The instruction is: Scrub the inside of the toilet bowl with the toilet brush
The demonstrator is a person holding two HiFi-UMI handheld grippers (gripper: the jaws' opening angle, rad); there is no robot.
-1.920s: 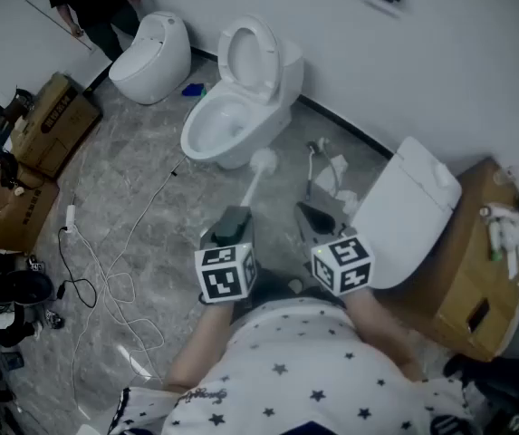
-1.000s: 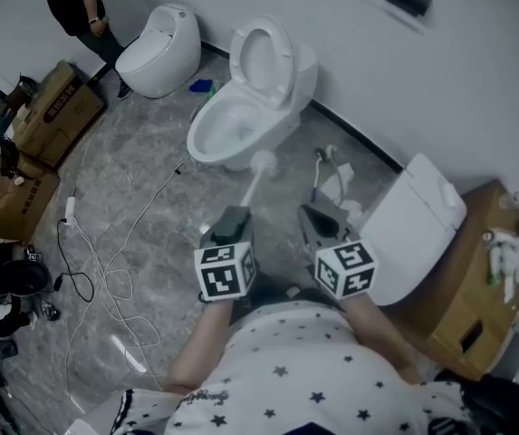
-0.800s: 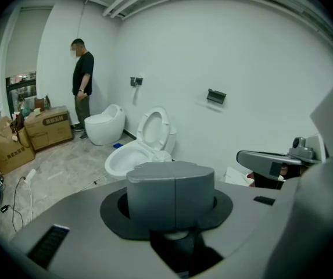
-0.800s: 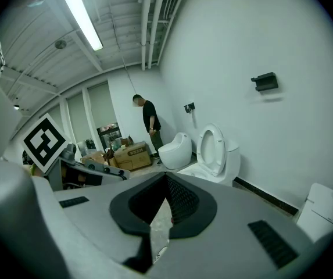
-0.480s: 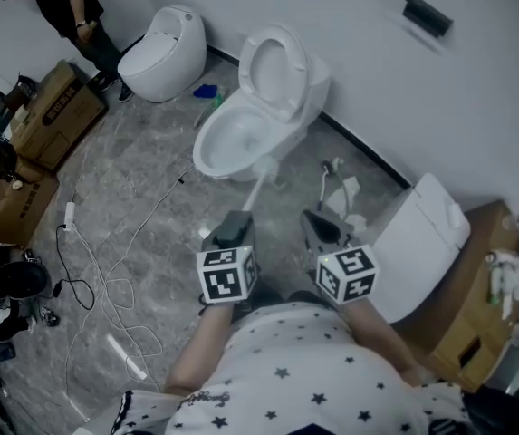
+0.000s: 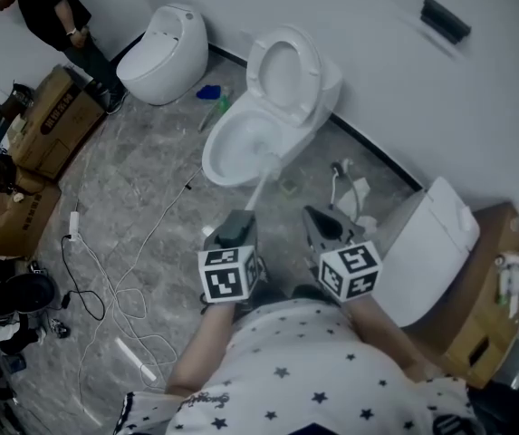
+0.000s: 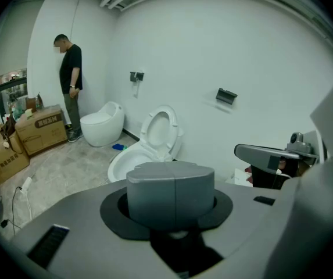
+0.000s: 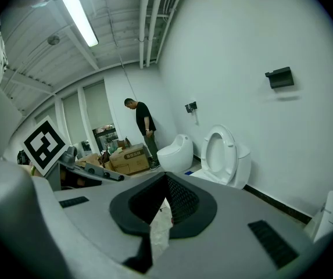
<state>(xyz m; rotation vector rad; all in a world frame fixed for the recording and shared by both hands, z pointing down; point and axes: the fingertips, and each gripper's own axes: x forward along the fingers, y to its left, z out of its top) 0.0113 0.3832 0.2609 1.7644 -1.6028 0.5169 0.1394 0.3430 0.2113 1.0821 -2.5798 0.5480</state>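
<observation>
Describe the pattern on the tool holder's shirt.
The shirt is white with small dark stars; the head view shows it best.

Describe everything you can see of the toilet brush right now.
The toilet brush looks all white: a thin straight handle ending in a rounded bristle head. The left gripper is shut on the handle's near end and points it away from the person. The head lies over the near rim of the open toilet bowl; whether it touches the rim cannot be told.

A smooth, glossy glaze is shown by the white ceramic toilet point(image 6: 214, 148). The grey veined stone floor point(image 6: 132, 152) is polished, and the brown cardboard box point(image 6: 55, 116) is matt.
</observation>
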